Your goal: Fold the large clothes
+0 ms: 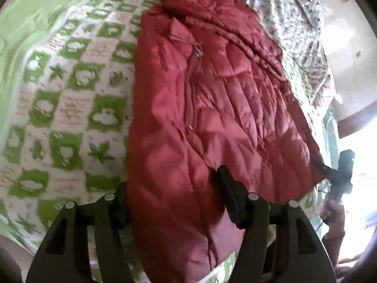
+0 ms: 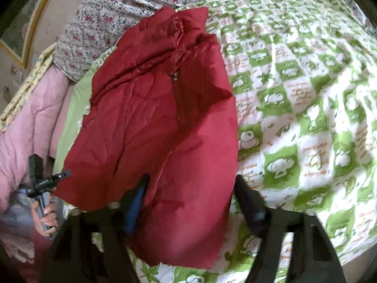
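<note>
— What does each camera catch?
— Left view: my right gripper [image 1: 339,176] at 3 o'clock. Right view: pink quilt [image 2: 30,118] at 9.
— Grippers?
— My left gripper [image 1: 174,200] and right one both gape astride the jacket's [image 1: 200,106] hem, jacket flat on green checked sheet [image 1: 70,94]; floral pillow [image 2: 99,23] beyond.

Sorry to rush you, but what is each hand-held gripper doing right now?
Left hand-held gripper: jaws apart around the red puffer jacket hem; grip cannot be told.
Right hand-held gripper: likewise, jacket hem between its fingers; grip cannot be told.
</note>
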{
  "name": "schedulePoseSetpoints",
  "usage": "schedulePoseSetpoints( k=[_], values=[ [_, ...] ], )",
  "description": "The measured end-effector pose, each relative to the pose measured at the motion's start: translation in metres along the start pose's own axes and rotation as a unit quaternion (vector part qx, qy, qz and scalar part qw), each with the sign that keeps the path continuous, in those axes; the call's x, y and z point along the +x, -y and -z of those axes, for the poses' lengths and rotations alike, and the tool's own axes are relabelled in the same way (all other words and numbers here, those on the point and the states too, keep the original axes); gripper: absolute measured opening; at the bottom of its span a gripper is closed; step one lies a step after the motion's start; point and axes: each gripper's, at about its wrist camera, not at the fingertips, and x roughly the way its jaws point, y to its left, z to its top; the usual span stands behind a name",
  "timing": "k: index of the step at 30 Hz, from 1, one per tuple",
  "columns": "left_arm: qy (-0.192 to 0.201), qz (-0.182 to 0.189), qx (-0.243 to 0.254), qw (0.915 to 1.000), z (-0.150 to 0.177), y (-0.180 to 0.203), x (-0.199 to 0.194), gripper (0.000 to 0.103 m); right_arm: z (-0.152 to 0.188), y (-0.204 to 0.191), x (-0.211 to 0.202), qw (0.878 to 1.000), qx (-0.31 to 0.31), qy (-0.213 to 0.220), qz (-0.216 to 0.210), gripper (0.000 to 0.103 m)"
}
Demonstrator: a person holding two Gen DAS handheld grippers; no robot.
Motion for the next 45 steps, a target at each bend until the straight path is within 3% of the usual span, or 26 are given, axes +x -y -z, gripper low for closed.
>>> schedulePoseSetpoints(
  k=[2,8,9,10,11,14,20,28,39,45],
  values=[
    [-0.002,0.004,0.005,1.0,0.004,0.002,0.001,0.061,0.002,-0.001,0.0,1.0,-0.007,-0.004,-0.007,0.05],
    [-0.002,0.006,0.033,0.9994,0.007,0.012,0.003,0.061,0.005,0.008,0.005,0.999,0.016,-0.013,-0.043,0.05],
    [0.0,0.004,0.041,0.9991,0.008,0.015,0.002,0.056,0.006,0.009,0.006,0.999,0.016,-0.011,-0.046,0.048],
    [0.003,0.002,0.052,0.9986,0.009,0.018,0.002,0.041,0.008,0.01,0.005,0.998,0.019,-0.008,-0.054,0.045],
    [0.003,0.005,0.058,0.9983,0.01,0.02,0.001,0.033,0.009,0.011,0.004,0.998,0.023,-0.007,-0.062,0.037],
    [0.018,0.008,0.07,0.9973,0.013,0.025,-0.006,0.023,0.012,0.006,-0.004,0.996,0.019,0.01,-0.087,0.027],
    [0.048,0.021,0.086,0.9949,0.021,0.032,-0.032,0.019,0.017,-0.007,-0.027,0.991,0.008,0.037,-0.129,0.023],
    [0.091,0.076,0.089,0.989,0.009,0.026,-0.084,0.019,0.022,-0.011,-0.063,0.976,0.022,0.075,-0.205,0.022],
    [0.173,0.091,0.071,0.9781,-0.076,0.043,-0.113,0.019,-0.06,-0.029,-0.076,0.958,0.022,0.16,-0.237,0.021],
    [0.195,0.089,0.059,0.9749,-0.123,0.051,-0.113,0.019,-0.118,-0.035,-0.068,0.959,0.031,0.187,-0.213,0.021]
  ],
)
